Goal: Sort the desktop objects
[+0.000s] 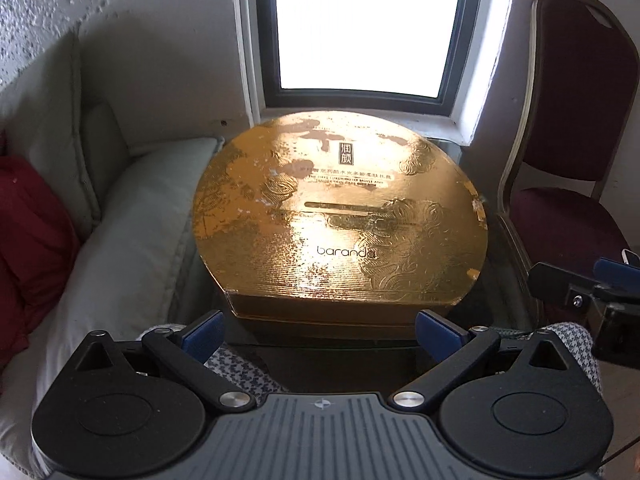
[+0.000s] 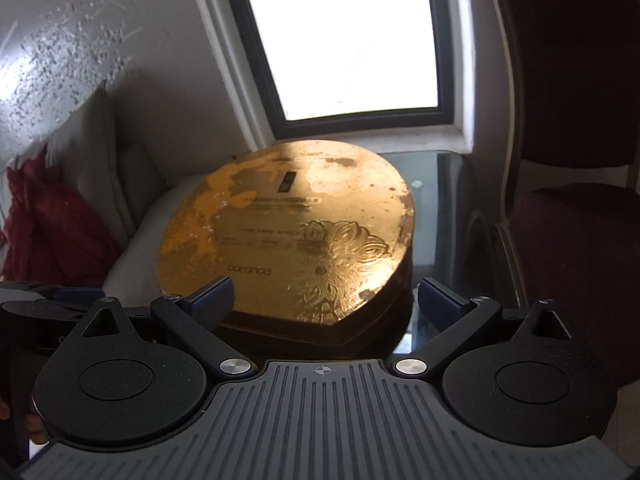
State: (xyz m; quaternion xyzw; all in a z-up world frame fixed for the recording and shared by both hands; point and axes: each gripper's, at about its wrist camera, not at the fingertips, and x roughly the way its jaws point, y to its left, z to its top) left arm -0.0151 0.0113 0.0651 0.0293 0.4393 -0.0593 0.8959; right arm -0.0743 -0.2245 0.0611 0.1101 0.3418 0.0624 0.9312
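Looking forward along both grippers, we see a glass table (image 2: 440, 200) that stands under a bright window (image 1: 360, 24) with a dark frame. The wall (image 1: 140, 8) to the left of the window is white and rough, with small bumps in the plaster. To the left of the table, beyond our left gripper (image 1: 318, 330), there is a pale sofa (image 1: 132, 208) with soft cushions and a red cloth (image 1: 28, 240) on it. To the right, there is a chair (image 1: 576, 120) with dark red velvet padding and a light curved frame.

The gold box (image 1: 340, 216) lies flat on the glass, directly ahead of the left gripper and close to its fingertips, without touching them. Its lid is round with one straight edge that faces us. The lid is shiny and metallic, with fine ribbed lines, embossed flower patterns and the word "baranda". In several places the gold layer is worn off and looks dull.

The fingers of the left gripper stand wide apart and hold nothing; their pads (image 1: 202, 334) are blue and ribbed. The right gripper (image 2: 324, 300) is also spread wide and empty, and the near edge of the box lies between and just ahead of its fingers. Beneath the left gripper we see a grey houndstooth fabric (image 1: 240, 368).
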